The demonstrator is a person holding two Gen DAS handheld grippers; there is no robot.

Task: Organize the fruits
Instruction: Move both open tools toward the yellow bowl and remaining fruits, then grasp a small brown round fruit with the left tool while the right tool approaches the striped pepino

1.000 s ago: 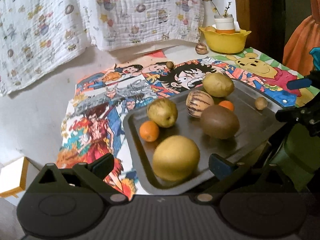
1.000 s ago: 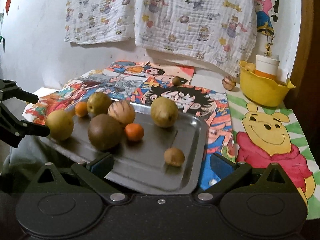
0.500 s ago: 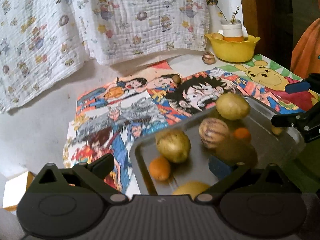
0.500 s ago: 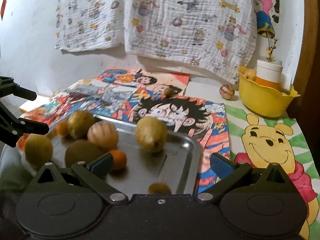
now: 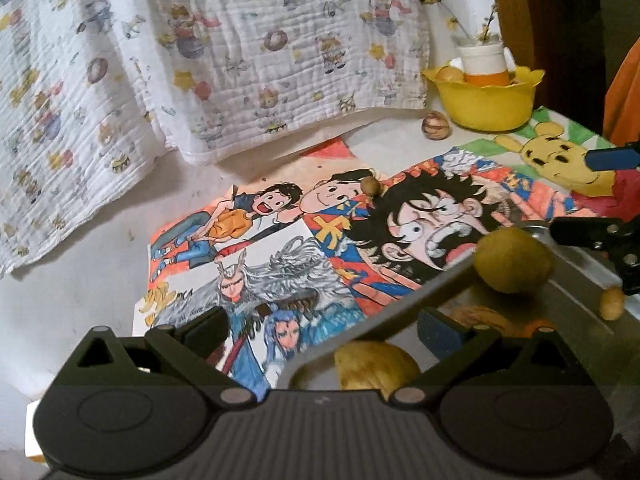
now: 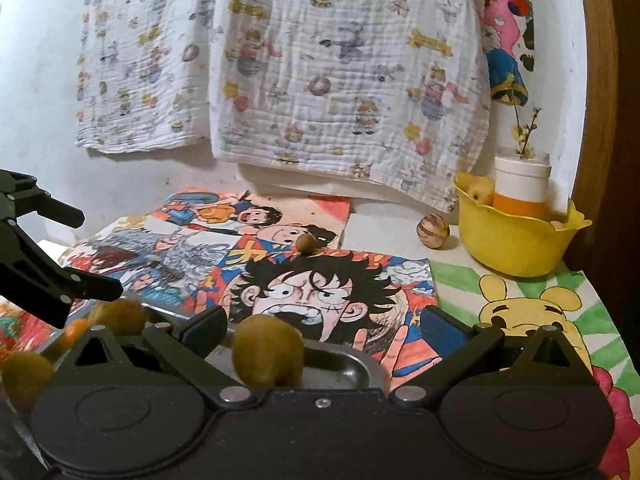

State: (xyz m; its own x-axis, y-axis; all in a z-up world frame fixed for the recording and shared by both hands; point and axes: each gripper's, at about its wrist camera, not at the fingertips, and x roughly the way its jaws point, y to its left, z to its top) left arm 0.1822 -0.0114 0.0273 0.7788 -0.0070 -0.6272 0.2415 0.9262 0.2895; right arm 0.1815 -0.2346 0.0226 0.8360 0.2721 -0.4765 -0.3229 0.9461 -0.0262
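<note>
At the near edge of the surface, a grey metal tray [image 5: 448, 280] carries most of the fruit: a yellow-green pear-like fruit [image 5: 514, 260] near its far rim, a small tan fruit [image 5: 612, 303] beside it, a striped round fruit [image 5: 480, 316] and another yellow fruit [image 5: 374, 364] closer in. At the far right corner, a yellow plastic bowl [image 6: 516, 244] holds a white-and-orange pot [image 6: 520, 184] and one yellowish fruit [image 6: 478, 192]. A striped round nut-like fruit [image 6: 433, 231] and a small brown fruit [image 6: 307, 243] lie loose on the cartoon posters [image 6: 304, 280], so sorting looks barely begun. The left claw [image 5: 320, 326] and right claw [image 6: 324, 324] both gape wide, gripping nothing.
</note>
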